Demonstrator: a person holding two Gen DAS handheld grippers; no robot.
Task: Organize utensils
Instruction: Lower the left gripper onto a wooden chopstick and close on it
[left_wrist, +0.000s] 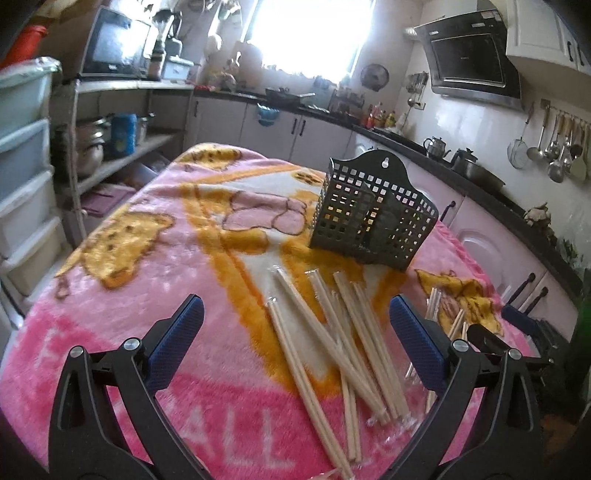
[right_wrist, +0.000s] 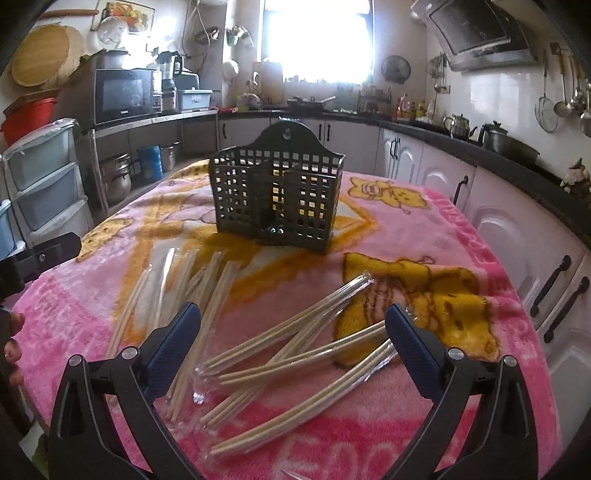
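Surface: pink blanket is covering your table.
Right view only: your fingers are showing.
Chopsticks: lying between your left gripper, jaws gaping.
Right gripper: spread wide over wrapped chopsticks.

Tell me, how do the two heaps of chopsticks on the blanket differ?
The left heap lies mostly lengthwise, pointing toward the black basket; the right heap lies more crosswise, fanned out. The left heap rests on the orange-and-white pattern, the right heap partly over a yellow bear print. Both are pale wooden chopsticks in clear wrappers, and neither is gripped.

Wrapped wooden chopsticks lie scattered before the upright, empty black basket.
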